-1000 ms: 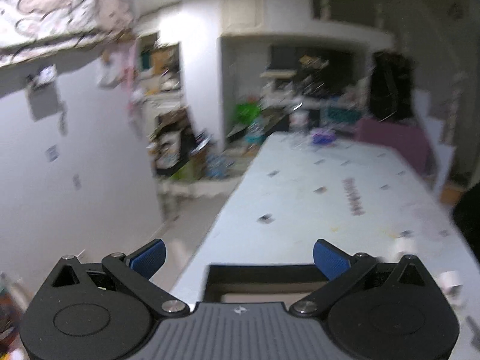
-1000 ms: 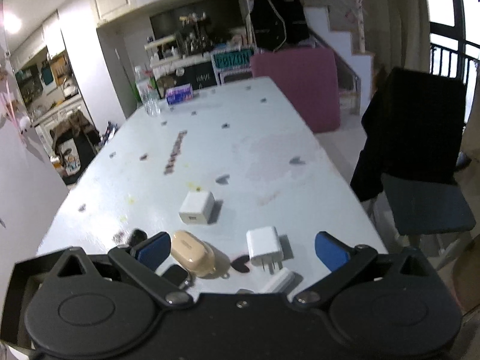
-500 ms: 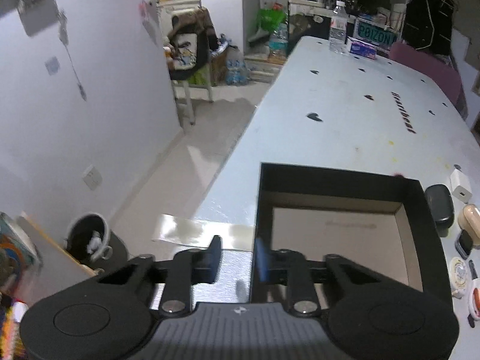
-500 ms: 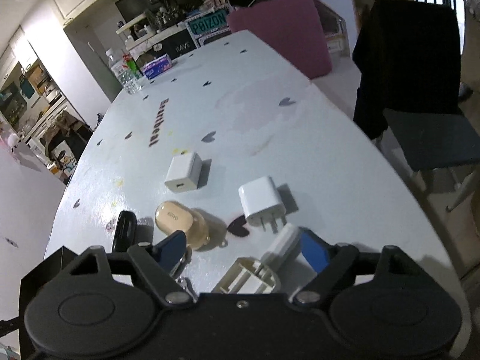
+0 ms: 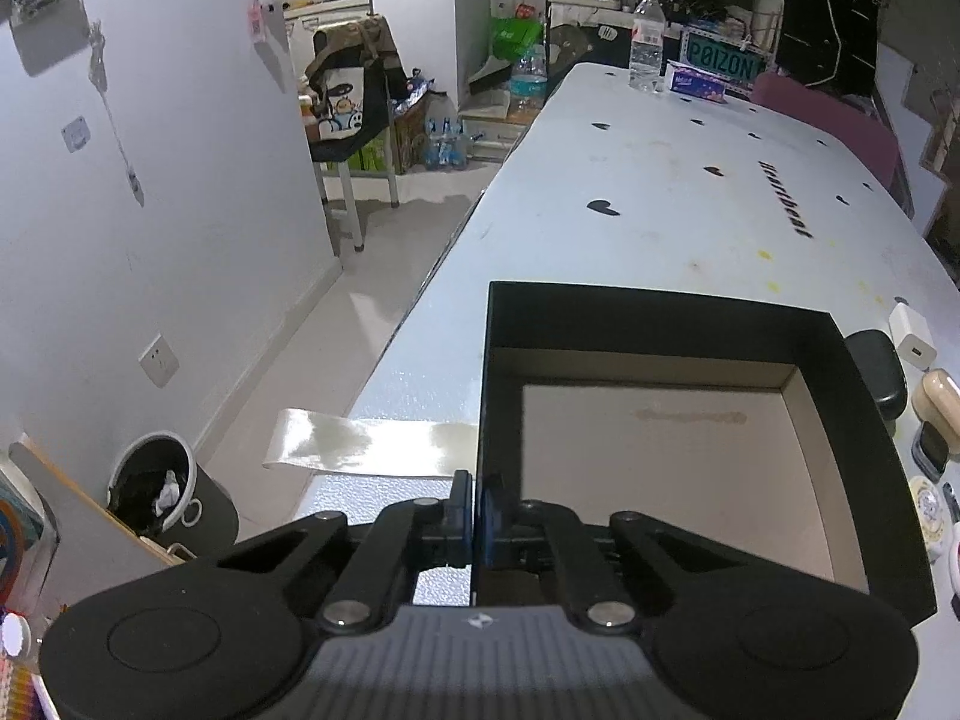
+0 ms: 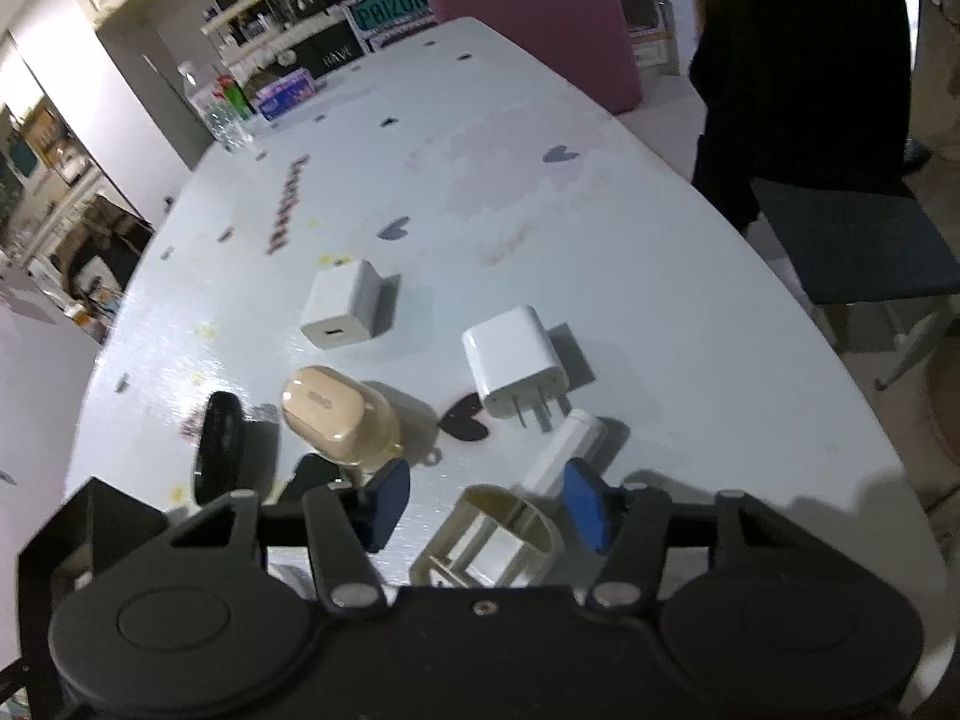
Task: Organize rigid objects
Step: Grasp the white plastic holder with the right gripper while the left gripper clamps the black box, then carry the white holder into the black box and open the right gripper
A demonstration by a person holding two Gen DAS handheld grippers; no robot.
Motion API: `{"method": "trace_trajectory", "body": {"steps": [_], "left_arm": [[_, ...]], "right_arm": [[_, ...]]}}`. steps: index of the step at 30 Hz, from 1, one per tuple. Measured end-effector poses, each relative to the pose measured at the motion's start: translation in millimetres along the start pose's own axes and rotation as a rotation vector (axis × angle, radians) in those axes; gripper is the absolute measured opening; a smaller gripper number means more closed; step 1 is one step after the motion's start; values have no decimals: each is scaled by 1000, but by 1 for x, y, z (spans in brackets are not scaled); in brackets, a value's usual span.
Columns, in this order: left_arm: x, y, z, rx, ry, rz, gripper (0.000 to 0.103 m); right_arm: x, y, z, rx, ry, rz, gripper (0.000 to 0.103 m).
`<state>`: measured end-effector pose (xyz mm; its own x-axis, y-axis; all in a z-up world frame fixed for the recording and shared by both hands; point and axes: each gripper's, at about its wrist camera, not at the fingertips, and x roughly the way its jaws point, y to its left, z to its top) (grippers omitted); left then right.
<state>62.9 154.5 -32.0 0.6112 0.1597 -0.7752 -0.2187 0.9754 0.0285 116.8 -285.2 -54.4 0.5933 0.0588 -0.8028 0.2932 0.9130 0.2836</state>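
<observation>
A black open box (image 5: pixel 660 306) with a bare cardboard floor sits at the table's near left. My left gripper (image 5: pixel 477 519) is shut on the box's left wall. My right gripper (image 6: pixel 486 501) is open low over the table, its fingers on either side of a cream round frame piece (image 6: pixel 498 540) with a white stick (image 6: pixel 567 444) behind it. Ahead lie a white pronged charger (image 6: pixel 516 360), a white cube charger (image 6: pixel 342 306), a beige earbud case (image 6: pixel 336 414) and a black oval case (image 6: pixel 219 447).
The box corner (image 6: pixel 66 546) shows at the lower left of the right wrist view. A water bottle (image 5: pixel 647 39) and a small packet (image 5: pixel 696 81) stand at the table's far end. A tape strip (image 5: pixel 360 441) hangs off the left edge. A bin (image 5: pixel 162 492) stands on the floor.
My left gripper dropped to the box and closed on its left wall. My right gripper lowered toward the small items and narrowed around the cream frame piece.
</observation>
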Motion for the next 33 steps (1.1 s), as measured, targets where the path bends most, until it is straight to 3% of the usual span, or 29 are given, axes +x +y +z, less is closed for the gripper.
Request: {"method": "trace_trajectory", "body": {"steps": [7,15,26,33], "left_arm": [[0,-4,-2,13,-24,8,4],[-1,-4,-4,5,-42,3,4],[-1,2,-6,-8,-61,-20,3],[-1,5,-7,-12,-68,-32,3]], "right_arm": [[14,10,-7,21,104,-88,58],[22,40,-16,-118,93,-177,62],[9,39,-22,-174,59,-134,51],[-14,42,-19,-182,-58,-98,50]]}}
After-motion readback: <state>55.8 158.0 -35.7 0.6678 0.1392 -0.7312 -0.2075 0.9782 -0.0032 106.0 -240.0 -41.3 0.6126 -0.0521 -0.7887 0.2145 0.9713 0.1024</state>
